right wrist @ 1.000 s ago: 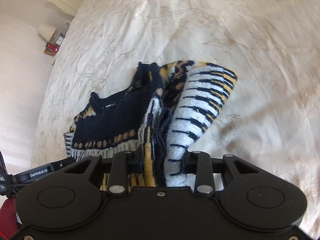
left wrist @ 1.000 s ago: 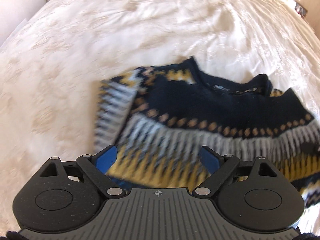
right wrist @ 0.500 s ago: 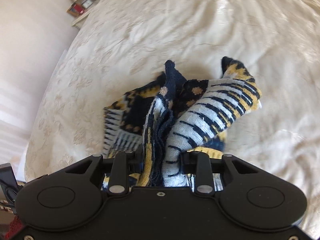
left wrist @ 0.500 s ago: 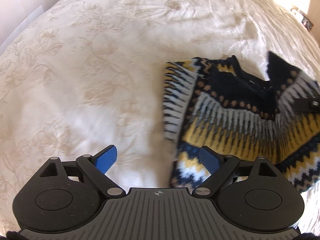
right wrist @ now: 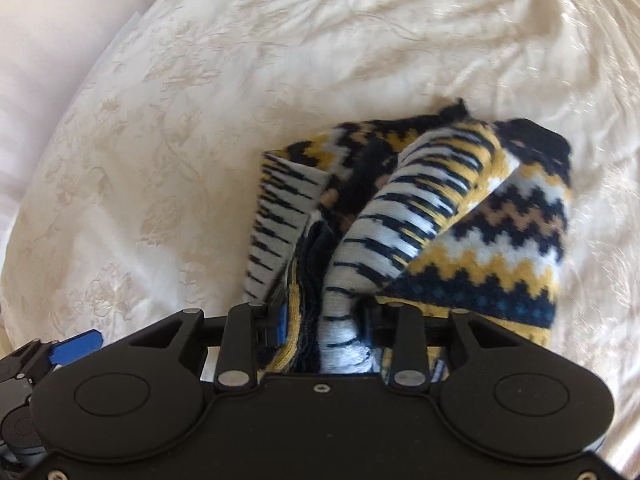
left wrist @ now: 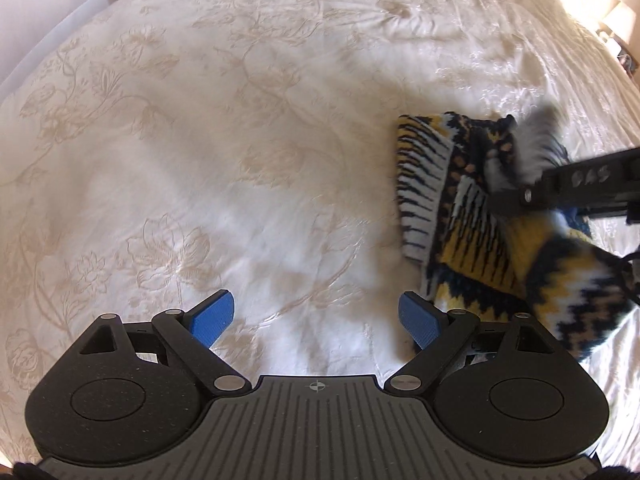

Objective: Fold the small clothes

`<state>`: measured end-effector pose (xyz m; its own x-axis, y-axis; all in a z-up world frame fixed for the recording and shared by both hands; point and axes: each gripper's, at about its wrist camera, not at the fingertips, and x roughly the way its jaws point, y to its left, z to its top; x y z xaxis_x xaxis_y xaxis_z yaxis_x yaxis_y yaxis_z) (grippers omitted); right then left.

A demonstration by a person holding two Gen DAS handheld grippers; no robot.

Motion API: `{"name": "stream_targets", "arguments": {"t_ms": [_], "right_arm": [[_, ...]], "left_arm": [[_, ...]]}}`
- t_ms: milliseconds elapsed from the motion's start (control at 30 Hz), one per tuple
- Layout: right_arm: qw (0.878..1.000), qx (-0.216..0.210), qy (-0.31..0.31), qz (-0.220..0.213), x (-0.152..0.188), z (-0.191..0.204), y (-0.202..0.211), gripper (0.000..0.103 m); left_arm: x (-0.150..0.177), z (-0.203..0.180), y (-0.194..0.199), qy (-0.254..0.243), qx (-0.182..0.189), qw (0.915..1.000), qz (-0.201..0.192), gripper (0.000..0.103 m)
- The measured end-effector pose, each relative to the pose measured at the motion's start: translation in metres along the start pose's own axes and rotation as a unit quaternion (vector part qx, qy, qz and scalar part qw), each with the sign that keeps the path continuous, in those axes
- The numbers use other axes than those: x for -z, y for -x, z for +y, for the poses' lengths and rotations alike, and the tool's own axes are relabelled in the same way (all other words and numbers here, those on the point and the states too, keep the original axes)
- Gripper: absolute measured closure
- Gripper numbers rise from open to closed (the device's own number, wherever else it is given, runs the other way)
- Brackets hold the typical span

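A small knitted sweater (right wrist: 420, 216), patterned in navy, yellow, white and tan zigzags and stripes, is bunched on a bed covered by a cream bedspread (left wrist: 224, 128) with a pale woven flower pattern.

From the right wrist camera, the right tongs (right wrist: 322, 320) point steeply down at the bed, and a thick gathered fold of the sweater runs up between their two fingers. The jaws are opening, with the knit still filling the gap and both fingers against it. The rest of the garment spreads away from the tongs: a white-and-navy striped sleeve lies to the left, and a folded flap of zigzag bands drapes to the right. The far edge of the sweater is blurred, so whether it lies flat on the bed or hangs slightly lifted is hard to say.

From the left wrist camera, the left tongs (left wrist: 316, 320) also point down, with their blue pads (left wrist: 212, 314) spread wide and only bare bedspread between them. The sweater sits off to the right of these tongs, its lower edge just beside the right-hand blue pad, though contact cannot be made out. The black body of the right tongs (left wrist: 584, 188) reaches in from the right edge of this view, over the middle of the sweater
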<state>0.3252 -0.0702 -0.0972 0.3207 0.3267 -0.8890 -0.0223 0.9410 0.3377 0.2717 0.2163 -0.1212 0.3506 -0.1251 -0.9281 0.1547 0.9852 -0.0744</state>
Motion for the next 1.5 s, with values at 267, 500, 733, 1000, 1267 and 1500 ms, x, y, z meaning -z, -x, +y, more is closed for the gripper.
{"name": "stream_targets", "arguments": {"t_ms": [267, 500, 733, 1000, 1267, 1500], "right_arm": [[0.994, -0.062, -0.016, -0.093, 0.013, -0.016, 0.047, 0.053], [0.991, 0.003, 0.097, -0.089, 0.063, -0.005, 0.058, 0.047], [0.964, 0.029, 0.254, -0.078, 0.128, 0.044, 0.043, 0.036], [0.94, 0.089, 0.319, -0.081, 0.147, 0.069, 0.015, 0.037], [0.936, 0.108, 0.323, -0.087, 0.148, 0.065, 0.01, 0.059], [0.95, 0.053, 0.287, -0.111, 0.137, 0.063, 0.035, 0.09]], "left_arm": [[-0.014, 0.006, -0.003, -0.005, 0.018, 0.9998, 0.002, 0.013], [-0.043, -0.009, -0.013, -0.008, 0.067, 0.9977, 0.005, 0.013], [-0.075, -0.037, -0.034, 0.01, 0.143, 0.9894, 0.023, 0.013], [-0.093, -0.072, -0.071, -0.021, 0.161, 0.9849, 0.059, 0.03], [-0.098, -0.08, -0.09, -0.017, 0.171, 0.9829, 0.066, 0.084], [-0.096, -0.075, -0.047, -0.036, 0.157, 0.9868, -0.018, 0.094]]}}
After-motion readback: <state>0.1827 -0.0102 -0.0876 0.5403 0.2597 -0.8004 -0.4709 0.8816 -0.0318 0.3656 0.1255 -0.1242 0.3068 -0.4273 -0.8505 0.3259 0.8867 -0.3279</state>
